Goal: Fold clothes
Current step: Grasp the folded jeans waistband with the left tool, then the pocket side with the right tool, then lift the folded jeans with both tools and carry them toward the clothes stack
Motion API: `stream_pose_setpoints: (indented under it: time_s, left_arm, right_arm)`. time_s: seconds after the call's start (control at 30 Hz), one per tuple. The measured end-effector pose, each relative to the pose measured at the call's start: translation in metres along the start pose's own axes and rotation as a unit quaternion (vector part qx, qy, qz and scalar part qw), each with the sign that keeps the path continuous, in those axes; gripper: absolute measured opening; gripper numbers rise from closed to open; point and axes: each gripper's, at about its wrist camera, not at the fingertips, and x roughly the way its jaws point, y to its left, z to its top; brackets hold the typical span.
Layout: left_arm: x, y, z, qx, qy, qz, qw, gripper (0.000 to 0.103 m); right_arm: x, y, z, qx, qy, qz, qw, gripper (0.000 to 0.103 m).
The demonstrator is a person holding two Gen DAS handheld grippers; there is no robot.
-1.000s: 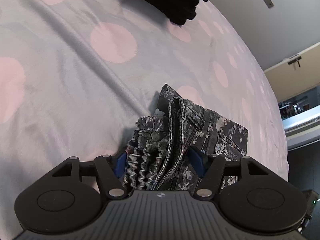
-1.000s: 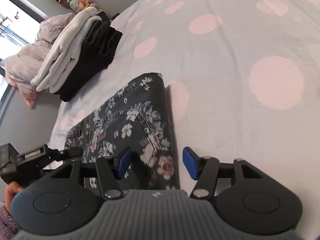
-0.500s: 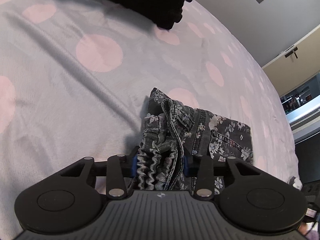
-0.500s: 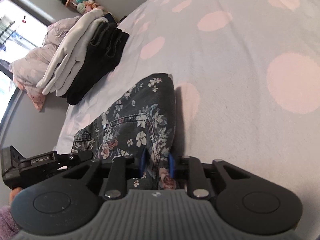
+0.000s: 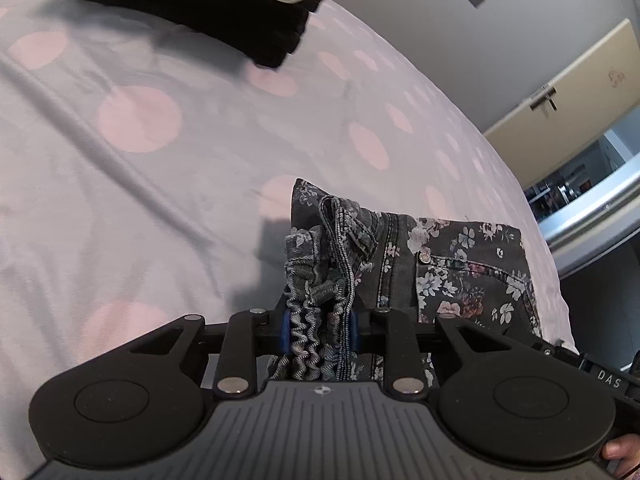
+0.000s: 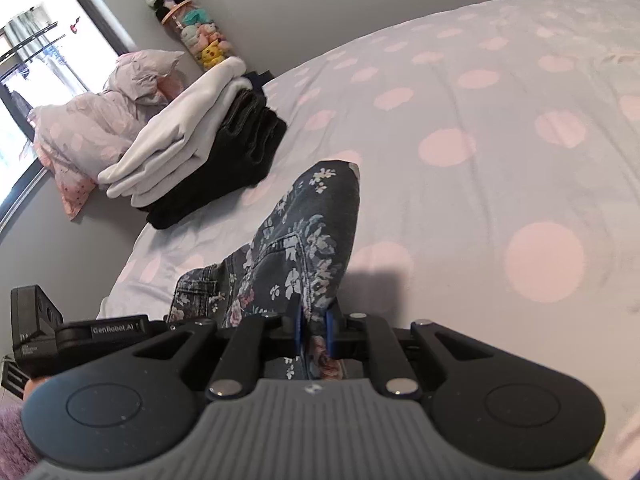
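Note:
Folded dark floral jeans [image 5: 460, 264] lie on a grey bedspread with pink dots [image 5: 140, 160]. My left gripper [image 5: 318, 326] is shut on the bunched elastic waistband end of the jeans. My right gripper [image 6: 312, 332] is shut on the other near corner of the floral jeans [image 6: 304, 240], which rise a little off the bedspread [image 6: 480, 160] toward both grippers. The far end of the jeans rests on the bed. The left gripper's body shows at the lower left of the right wrist view [image 6: 80, 336].
A stack of folded clothes, white on black [image 6: 208, 148], sits on the bed near the wall, also in the left wrist view [image 5: 220, 8]. Behind it lie a pink dotted pillow [image 6: 92, 128] and a jar of plush toys [image 6: 192, 36]. A window [image 6: 32, 64] is at left.
Both grippers closed on the near end of the floral jeans, one on each corner, and have lifted that end slightly; the views have drawn back from the bed.

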Motion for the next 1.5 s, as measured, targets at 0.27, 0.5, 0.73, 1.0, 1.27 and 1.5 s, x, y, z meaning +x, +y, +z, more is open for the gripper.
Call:
stream_pose_setpoints:
  time_s: [0.27,0.5,0.73,1.0,1.27,1.5]
  left_arm:
    - [-0.013,-0.007,-0.003,0.007,-0.029,-0.008,0.9995,0.029]
    - [-0.05,-0.014,0.004,0.004,-0.109,-0.017,0.9939,0.028]
    - [-0.092,-0.019,0.036,0.009,-0.157,-0.01,0.9876,0.028]
    - [-0.155,-0.032,0.129,0.07,-0.193,0.052,0.9773,0.028]
    - [-0.185,-0.038,0.241,0.11,-0.244,0.12,0.9561,0.028]
    - [-0.146,-0.028,0.333,0.138,-0.252,0.181,0.9406,0.028]
  right_arm:
    - [-0.018,0.012,-0.002,-0.011,-0.016,-0.014,1.0,0.013]
    - [-0.035,0.045,0.02,-0.058,-0.041,0.007,0.997,0.013]
    - [-0.039,0.081,0.051,-0.087,-0.054,0.037,0.994,0.013]
    - [-0.01,0.141,0.116,-0.088,-0.049,0.108,0.989,0.013]
    - [0.06,0.221,0.206,-0.111,-0.063,0.156,0.979,0.013]
    - [0.157,0.274,0.279,-0.148,-0.076,0.156,0.974,0.013]
